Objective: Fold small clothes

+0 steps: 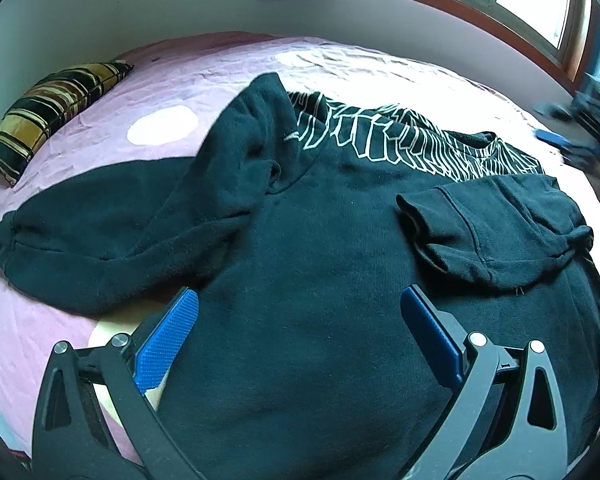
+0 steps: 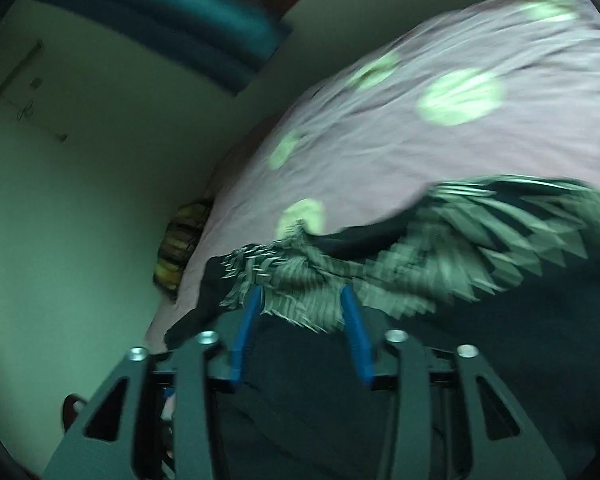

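Observation:
A black sweatshirt [image 1: 320,280] with a white line pattern [image 1: 400,136] near its far edge lies spread on the pink bed [image 1: 80,320]. One sleeve [image 1: 500,232] is folded onto the body at the right; the other sleeve [image 1: 100,240] stretches left. My left gripper [image 1: 300,300] is open, low over the near part of the garment, holding nothing. My right gripper [image 2: 302,296] is open over the patterned edge [image 2: 420,256] of the sweatshirt; the right wrist view is blurred. It also shows blurred at the far right of the left wrist view [image 1: 556,140].
A striped yellow and black pillow [image 1: 48,112] lies at the bed's far left, near the wall. The pink cover has pale round spots [image 1: 162,126]. A window with a wooden frame [image 1: 500,28] is beyond the bed at the right.

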Motion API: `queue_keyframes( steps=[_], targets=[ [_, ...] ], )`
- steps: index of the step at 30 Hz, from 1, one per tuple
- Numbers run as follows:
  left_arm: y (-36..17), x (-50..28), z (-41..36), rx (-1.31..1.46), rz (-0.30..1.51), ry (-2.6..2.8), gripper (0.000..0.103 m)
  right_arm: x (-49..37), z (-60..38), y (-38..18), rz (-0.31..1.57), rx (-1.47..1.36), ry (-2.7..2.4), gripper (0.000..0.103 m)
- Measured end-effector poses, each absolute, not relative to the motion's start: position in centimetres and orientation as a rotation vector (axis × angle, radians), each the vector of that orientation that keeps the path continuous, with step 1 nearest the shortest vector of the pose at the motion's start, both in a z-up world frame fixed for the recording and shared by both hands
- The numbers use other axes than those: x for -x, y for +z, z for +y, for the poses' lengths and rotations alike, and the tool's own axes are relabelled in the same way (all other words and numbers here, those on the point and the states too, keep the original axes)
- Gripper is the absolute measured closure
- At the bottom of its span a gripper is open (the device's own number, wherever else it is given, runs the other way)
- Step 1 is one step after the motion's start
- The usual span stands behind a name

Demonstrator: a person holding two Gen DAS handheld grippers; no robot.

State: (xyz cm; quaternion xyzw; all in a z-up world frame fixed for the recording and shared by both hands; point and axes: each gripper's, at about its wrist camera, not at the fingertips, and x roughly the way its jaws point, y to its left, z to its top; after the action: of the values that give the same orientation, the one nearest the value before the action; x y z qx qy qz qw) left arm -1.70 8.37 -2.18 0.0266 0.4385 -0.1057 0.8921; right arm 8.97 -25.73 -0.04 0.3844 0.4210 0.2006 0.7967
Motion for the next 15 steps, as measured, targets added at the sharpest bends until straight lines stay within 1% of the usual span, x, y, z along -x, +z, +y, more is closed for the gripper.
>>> queue_keyframes(
  steps=[3, 6, 10, 13, 15],
  targets=[
    [-1.7, 1.8, 9.0, -0.061, 0.894, -0.214, 0.002, -15.3, -22.2, -1.8, 0.987, -0.820, 0.478, 0.053],
    [-1.6, 1.8, 10.0, -0.062, 0.890, -0.197, 0.002, -19.8, -20.2, -3.7, 1.057, -0.808, 0.456, 0.053],
    [-1.8, 1.6, 12.0, -0.055, 0.898, -0.165, 0.002, -23.3, -18.4, -6.0, 1.157, -0.798, 0.441, 0.053],
    [-2.2, 1.4, 13.3, -0.042, 0.909, -0.146, 0.002, -24.7, -16.8, -7.4, 1.232, -0.878, 0.585, 0.053],
    [-2.5, 1.1, 13.9, -0.034, 0.919, -0.135, 0.002, -24.7, -16.2, -7.6, 1.244, -0.876, 0.614, 0.051]
  ],
)
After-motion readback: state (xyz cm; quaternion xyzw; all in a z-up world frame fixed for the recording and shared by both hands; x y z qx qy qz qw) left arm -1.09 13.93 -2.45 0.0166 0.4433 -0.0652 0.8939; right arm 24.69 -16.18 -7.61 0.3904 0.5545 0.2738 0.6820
